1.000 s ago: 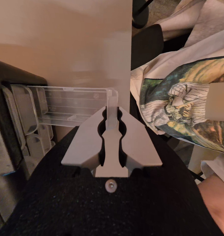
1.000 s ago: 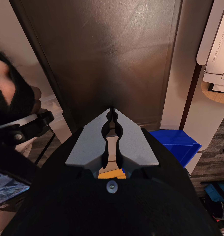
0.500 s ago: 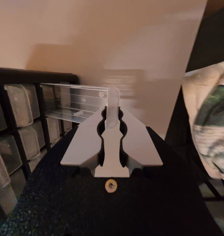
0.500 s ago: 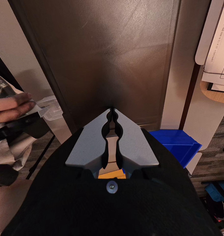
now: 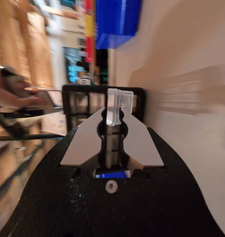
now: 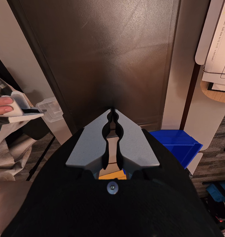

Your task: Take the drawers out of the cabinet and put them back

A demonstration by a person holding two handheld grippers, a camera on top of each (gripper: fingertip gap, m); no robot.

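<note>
Two tongs were in use. The left tongs (image 5: 112, 115) pinched the clear drawer (image 5: 119, 102) by its front tab, just before the black cabinet (image 5: 140, 97). The right tongs (image 6: 112, 110) were closed on nothing, tips against the cabinet's dark side.

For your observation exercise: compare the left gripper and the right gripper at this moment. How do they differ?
1. The left gripper is shut on the front tab of a clear plastic drawer; the right gripper is shut on nothing.
2. The left gripper faces the black drawer cabinet; the right gripper's tips sit against a dark brown panel.
Both have grey fingers on black bodies.
</note>
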